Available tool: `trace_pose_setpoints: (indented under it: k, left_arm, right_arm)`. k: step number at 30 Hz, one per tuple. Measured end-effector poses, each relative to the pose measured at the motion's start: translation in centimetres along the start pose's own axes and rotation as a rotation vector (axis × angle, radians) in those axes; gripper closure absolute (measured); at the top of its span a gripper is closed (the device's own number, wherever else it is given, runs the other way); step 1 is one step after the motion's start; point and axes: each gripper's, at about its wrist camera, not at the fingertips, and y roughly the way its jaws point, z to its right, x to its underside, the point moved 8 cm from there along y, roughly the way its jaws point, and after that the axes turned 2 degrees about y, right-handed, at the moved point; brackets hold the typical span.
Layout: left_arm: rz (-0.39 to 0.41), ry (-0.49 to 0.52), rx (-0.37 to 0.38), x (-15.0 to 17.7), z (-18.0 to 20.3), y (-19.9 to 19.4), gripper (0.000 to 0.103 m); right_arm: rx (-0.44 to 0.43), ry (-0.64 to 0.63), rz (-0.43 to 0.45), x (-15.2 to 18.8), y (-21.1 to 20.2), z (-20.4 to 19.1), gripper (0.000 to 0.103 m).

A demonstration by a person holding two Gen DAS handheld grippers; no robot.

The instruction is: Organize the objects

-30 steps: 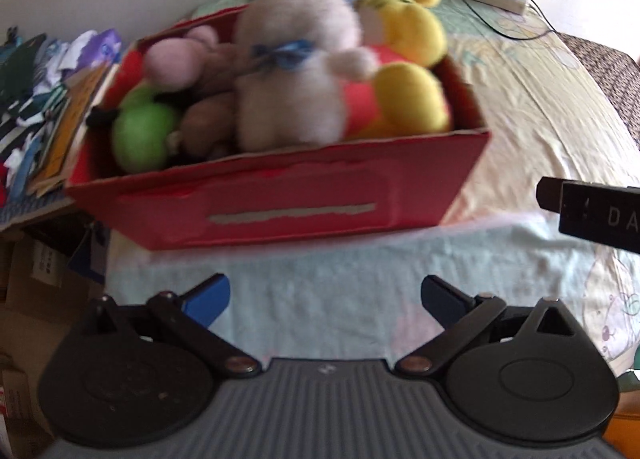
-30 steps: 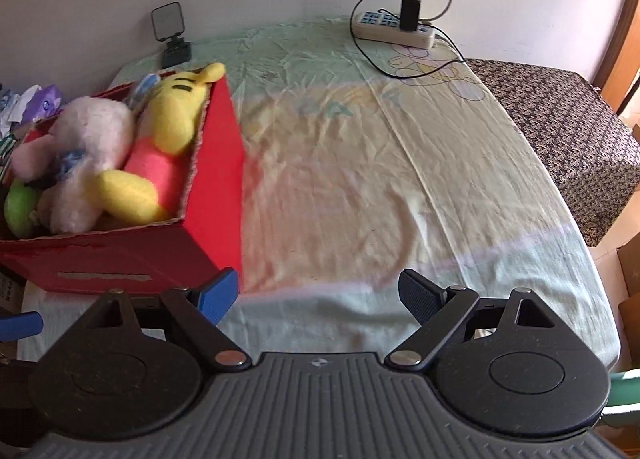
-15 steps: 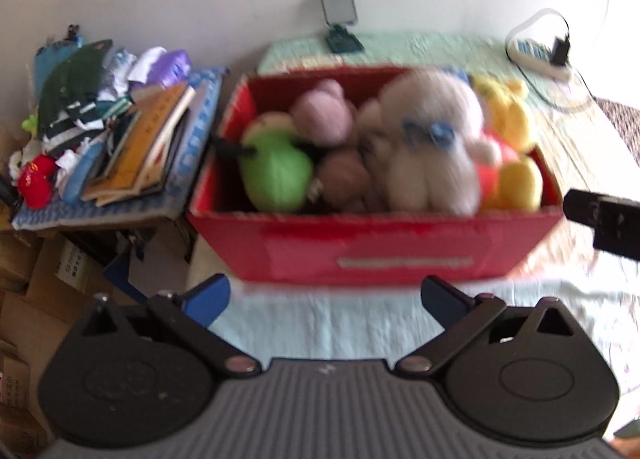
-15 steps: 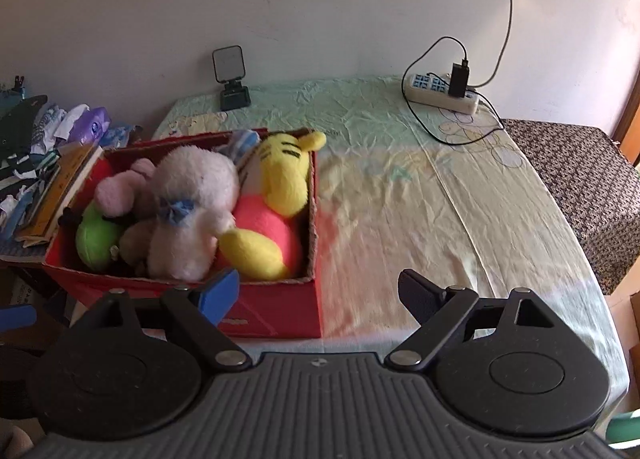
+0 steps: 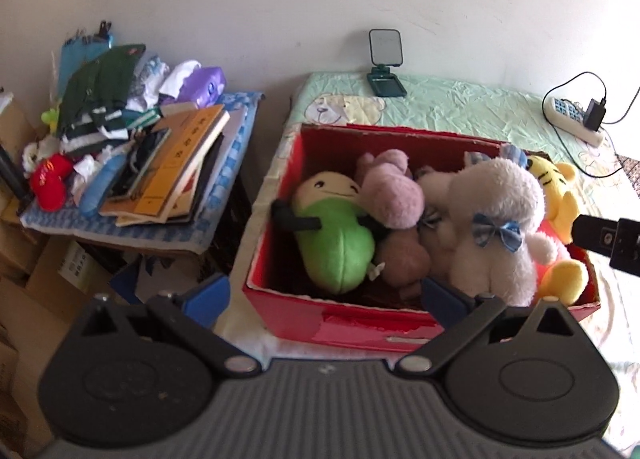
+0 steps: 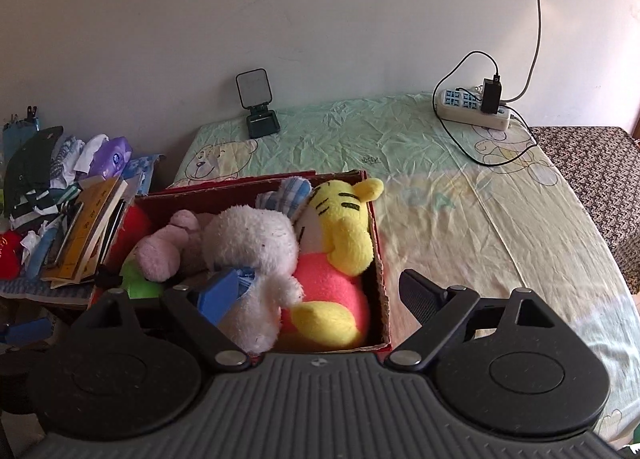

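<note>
Red cardboard box (image 5: 360, 323) of plush toys sits directly ahead of both wide-open, empty grippers, left gripper (image 5: 324, 295) centred nearer.

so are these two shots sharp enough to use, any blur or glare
Left wrist view: mostly sharp, the red box and green plush read clearly; fisheye bends the edges. Right wrist view: sharp too, with a bright sunlit patch washing out the bedsheet at the right.

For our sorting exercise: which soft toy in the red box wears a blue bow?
The fluffy white plush, between the pink plush and the yellow tiger-striped one; no other toy shows a bow.
</note>
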Motion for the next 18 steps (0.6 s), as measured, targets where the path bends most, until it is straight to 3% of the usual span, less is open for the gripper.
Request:
trace_pose_setpoints:
  k: [3, 7, 18]
  left_arm:
    - [-0.004, -0.015, 0.041, 0.1, 0.1, 0.0, 0.002]
    - [0.009, 0.014, -0.004, 0.1, 0.6, 0.3, 0.002]
    - [-0.083, 0.143, 0.042, 1.5, 4.1, 1.3, 0.002]
  right_arm:
    - [-0.003, -0.001, -0.008, 0.2, 0.3, -0.2, 0.014]
    - [0.017, -0.025, -0.005, 0.4, 0.5, 0.1, 0.014]
    - [0.062, 0.026, -0.045, 1.5, 0.7, 2.9, 0.014]
